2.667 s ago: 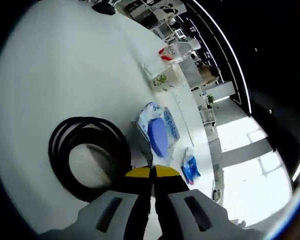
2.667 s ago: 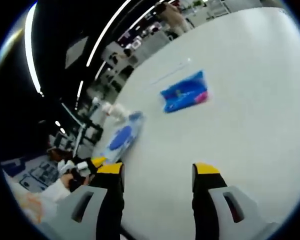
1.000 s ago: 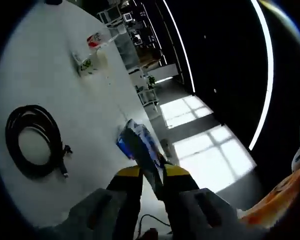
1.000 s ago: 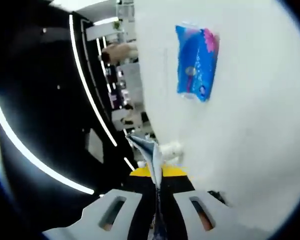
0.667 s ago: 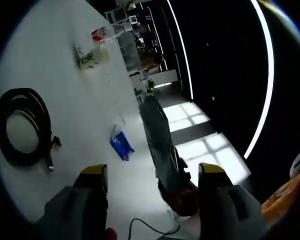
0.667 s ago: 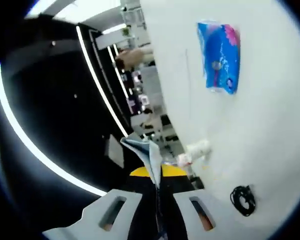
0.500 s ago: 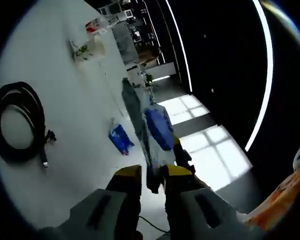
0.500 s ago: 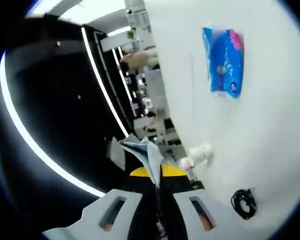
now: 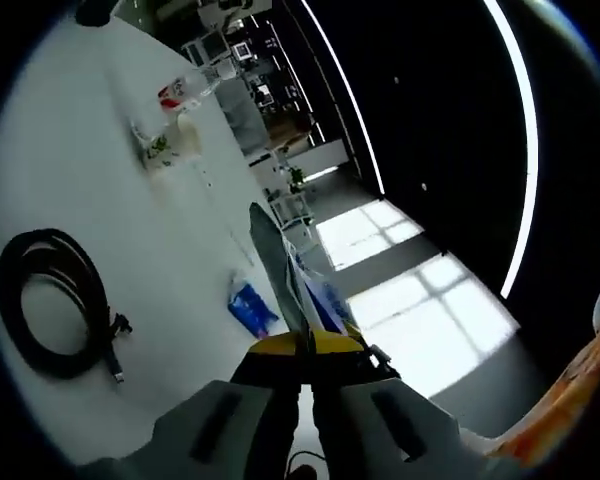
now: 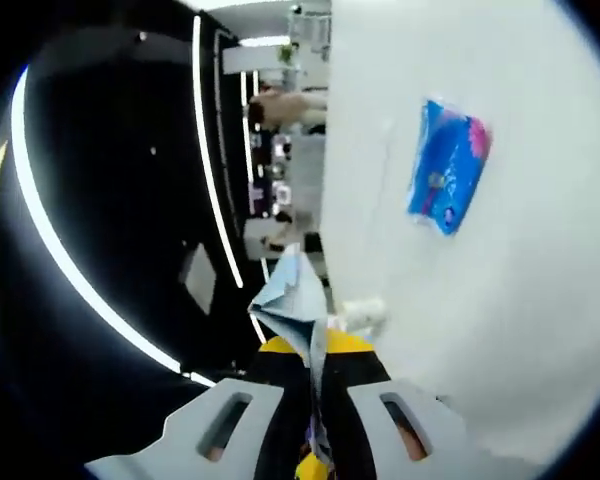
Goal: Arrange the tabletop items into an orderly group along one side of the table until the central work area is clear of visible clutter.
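A blue and white pouch [image 9: 280, 270] hangs in the air, seen edge-on, with my left gripper [image 9: 302, 345] shut on its lower edge. In the right gripper view the same pouch [image 10: 298, 295] rises as a thin crumpled edge from between the jaws of my right gripper [image 10: 315, 347], which is shut on it. On the white table [image 9: 70, 190] lie a coiled black cable [image 9: 55, 310] and a small blue packet [image 9: 252, 305]. The right gripper view shows this blue and pink packet [image 10: 447, 165] flat on the table.
At the table's far end stand a pale cup with green print [image 9: 165, 145] and a red and white carton [image 9: 175, 92]. A small white object [image 10: 358, 312] sits near the table edge. Beyond the edge is a dark room with light strips.
The pouch left the table and now hangs between both grippers. My left gripper opened 0.7 s ago, then shut on the pouch again. The right stayed shut on it.
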A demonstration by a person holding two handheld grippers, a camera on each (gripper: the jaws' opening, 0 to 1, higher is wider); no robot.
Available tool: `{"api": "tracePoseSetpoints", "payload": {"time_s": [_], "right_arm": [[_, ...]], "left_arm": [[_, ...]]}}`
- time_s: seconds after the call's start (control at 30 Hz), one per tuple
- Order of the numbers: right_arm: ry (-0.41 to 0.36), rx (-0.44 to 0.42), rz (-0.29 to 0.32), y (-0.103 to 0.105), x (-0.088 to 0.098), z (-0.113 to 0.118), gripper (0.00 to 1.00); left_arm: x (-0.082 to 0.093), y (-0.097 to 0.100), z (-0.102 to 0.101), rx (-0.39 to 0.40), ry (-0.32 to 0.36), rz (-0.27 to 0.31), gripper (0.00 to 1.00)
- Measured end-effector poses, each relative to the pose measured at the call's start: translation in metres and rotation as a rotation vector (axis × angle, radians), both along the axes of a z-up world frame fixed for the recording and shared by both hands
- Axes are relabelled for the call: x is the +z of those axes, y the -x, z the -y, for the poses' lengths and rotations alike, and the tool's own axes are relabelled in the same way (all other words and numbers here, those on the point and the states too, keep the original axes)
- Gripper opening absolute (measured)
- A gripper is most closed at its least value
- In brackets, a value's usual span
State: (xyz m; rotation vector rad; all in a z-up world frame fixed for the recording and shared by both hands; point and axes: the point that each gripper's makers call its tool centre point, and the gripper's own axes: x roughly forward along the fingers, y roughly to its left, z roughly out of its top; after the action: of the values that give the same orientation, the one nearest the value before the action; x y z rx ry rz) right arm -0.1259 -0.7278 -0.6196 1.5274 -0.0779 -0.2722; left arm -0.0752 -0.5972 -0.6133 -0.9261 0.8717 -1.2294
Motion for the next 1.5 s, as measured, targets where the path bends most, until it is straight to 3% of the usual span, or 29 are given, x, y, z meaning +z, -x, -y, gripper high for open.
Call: {"api": "tracePoseSetpoints", "payload": {"time_s": [0.1,0.27,0.67,0.8,0.9,1.3,1.5], "right_arm": [[0.13,0.053,-0.019,0.002,0.009,-0.007,0.0],[0.223,0.108,-0.03,0.003,0.02,-0.018,0.0],[0.291,0.101,-0.096,-0.001,0.016,-0.018,0.0],[0.26,0.091,-0.104,-0.005,0.01,-0.014,0.0],[0.255,0.084,-0.158,-0.01,-0.003,-0.011,0.0],[0.306,0.105,-0.227,-0.036,-0.021,0.0,0.02],[0.313,0.07,-0.221,-0.039,-0.025,0.012,0.06]], "left_arm": [[0.005,-0.009,0.001,0.021,0.002,0.01,0.0],[0.015,-0.027,0.003,0.063,0.0,0.05,0.0],[0.02,-0.05,0.021,0.064,-0.032,0.114,0.0],[0.017,-0.06,0.028,0.052,-0.058,0.138,0.0],[0.016,-0.066,0.033,0.05,-0.063,0.14,0.0],[-0.002,-0.096,0.044,0.052,-0.101,0.129,0.0],[0.017,-0.099,0.056,0.003,-0.025,0.126,0.0]]}}
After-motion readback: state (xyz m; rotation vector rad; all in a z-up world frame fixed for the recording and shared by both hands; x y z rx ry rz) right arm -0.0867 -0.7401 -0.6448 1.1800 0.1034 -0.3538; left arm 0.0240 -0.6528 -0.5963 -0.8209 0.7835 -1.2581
